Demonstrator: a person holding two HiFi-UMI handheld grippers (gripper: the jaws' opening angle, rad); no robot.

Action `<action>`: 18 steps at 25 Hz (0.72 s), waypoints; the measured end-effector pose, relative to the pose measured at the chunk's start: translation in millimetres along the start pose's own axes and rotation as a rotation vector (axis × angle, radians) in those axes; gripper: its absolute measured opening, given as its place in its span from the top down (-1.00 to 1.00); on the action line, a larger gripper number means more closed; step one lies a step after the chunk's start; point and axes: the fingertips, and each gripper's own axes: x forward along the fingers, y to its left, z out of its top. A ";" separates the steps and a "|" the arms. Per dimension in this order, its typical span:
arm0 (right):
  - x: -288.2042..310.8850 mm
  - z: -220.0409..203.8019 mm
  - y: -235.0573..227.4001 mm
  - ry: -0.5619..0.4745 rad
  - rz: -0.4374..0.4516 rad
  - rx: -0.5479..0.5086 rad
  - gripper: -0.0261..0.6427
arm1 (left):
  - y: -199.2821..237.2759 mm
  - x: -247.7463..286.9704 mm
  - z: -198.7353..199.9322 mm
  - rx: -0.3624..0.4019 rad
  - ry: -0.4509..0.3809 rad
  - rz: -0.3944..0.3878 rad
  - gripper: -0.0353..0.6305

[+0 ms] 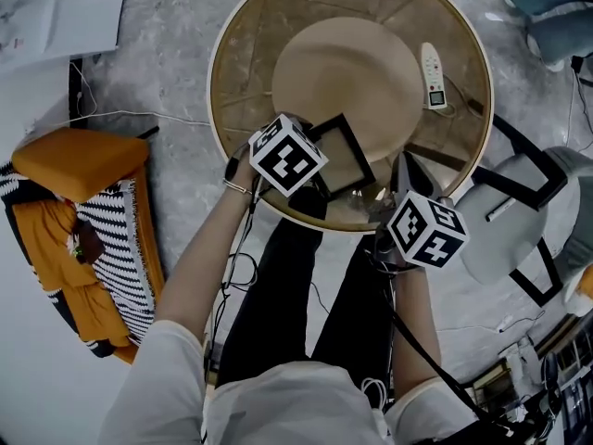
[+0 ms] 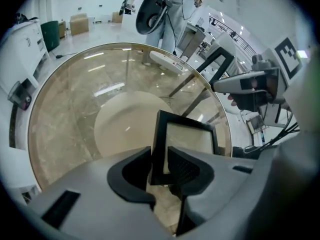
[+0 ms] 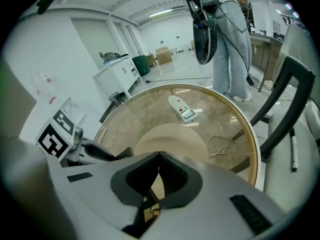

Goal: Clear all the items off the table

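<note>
While the right gripper (image 3: 159, 156) sits pinched tight at the near edge of the round, gold-rimmed glass table (image 2: 70, 114), the left gripper (image 2: 159, 154) clamps the black square picture frame (image 2: 187, 121), tilted up over that table's near side!

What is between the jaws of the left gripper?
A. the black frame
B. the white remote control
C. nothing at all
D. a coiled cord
A: in the left gripper view, the left gripper has both pads against one side bar of the black frame.
</note>
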 end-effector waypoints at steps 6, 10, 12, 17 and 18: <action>-2.5 3.6 -5.8 -0.017 -0.005 0.017 0.85 | 3.0 0.1 4.1 0.018 0.040 -0.058 0.64; -3.5 1.0 -6.4 -0.018 0.002 0.024 0.85 | 0.6 -0.9 1.2 0.071 0.095 -0.057 0.66; -4.3 -0.9 -6.8 -0.014 0.007 0.021 0.85 | -0.8 -1.5 0.5 0.074 0.101 -0.051 0.67; -8.3 -3.7 -10.8 -0.010 0.008 0.013 0.85 | -4.2 -0.5 0.3 0.001 0.055 -0.044 0.67; -9.8 -3.0 -12.5 -0.012 0.006 0.012 0.85 | -6.0 -0.9 1.2 -0.016 0.038 -0.044 0.67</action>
